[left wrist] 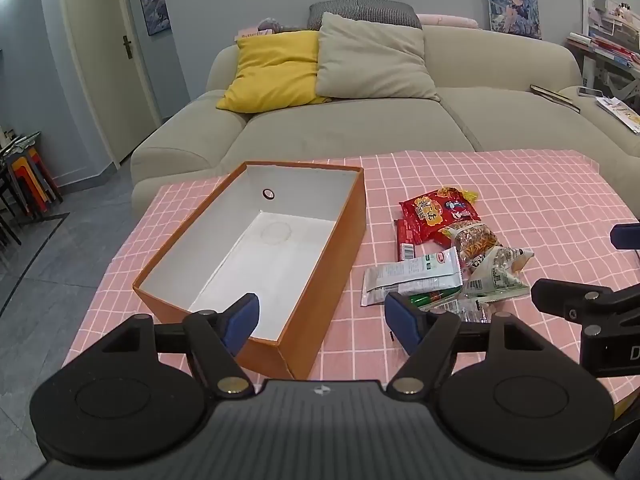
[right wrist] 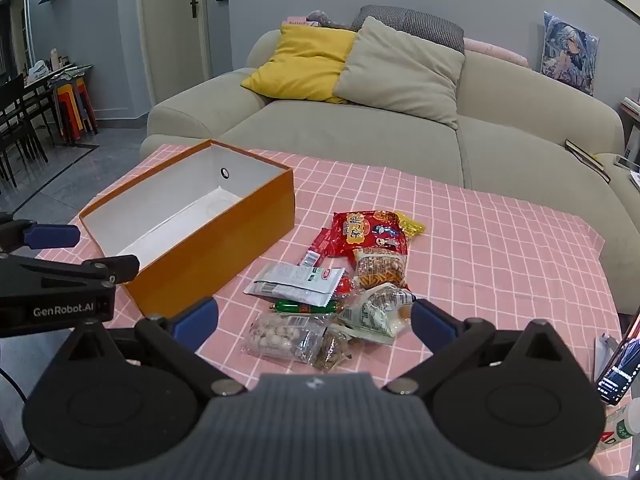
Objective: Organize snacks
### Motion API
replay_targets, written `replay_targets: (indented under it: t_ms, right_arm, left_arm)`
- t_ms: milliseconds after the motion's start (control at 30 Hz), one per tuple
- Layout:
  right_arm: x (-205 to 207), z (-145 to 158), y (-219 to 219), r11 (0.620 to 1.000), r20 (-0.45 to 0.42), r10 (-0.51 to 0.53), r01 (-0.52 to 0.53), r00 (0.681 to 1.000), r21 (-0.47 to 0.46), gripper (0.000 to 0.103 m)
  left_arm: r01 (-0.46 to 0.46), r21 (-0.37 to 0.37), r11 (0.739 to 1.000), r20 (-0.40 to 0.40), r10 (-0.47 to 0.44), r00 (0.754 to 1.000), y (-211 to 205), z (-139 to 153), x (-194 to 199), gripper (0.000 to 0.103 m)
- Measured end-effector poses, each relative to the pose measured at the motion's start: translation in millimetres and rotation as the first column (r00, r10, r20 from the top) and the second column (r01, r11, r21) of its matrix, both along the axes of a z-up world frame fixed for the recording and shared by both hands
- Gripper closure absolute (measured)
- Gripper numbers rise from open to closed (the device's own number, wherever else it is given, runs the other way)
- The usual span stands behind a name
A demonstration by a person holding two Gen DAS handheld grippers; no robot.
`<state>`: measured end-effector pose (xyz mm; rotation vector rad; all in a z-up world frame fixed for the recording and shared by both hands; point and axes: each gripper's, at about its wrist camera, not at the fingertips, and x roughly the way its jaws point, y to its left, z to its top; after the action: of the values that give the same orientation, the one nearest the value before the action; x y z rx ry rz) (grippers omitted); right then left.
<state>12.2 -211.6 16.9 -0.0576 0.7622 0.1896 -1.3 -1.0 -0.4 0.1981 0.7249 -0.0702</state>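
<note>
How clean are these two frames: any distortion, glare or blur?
Left wrist view: strong fisheye bending, dark corners, bright flare at the top left; the orange box and snack pile are sharp. Right wrist view: same curvature, glare at the upper left; the snack pile is sharp, and a lit phone glows at the right edge.

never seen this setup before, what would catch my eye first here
The open orange box, white inside and with nothing in it, sits on the pink checked tablecloth. Just to its right lies a heap of snack packets, topped by a bright red bag. Behind the table, a yellow cushion glows on the beige sofa.
</note>
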Motion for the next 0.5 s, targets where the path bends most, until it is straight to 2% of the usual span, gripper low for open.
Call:
replay_targets:
  t_ms: [500]
  right_arm:
    - [0.3, -1.0, 1.7, 1.000, -0.007, -0.005, 0.005, 1.000, -0.008, 0.004]
  left_arm:
    - [0.005, -0.010, 1.000, -0.011, -0.005, 1.000, 1.2, -3.7, -0.1, 0.019]
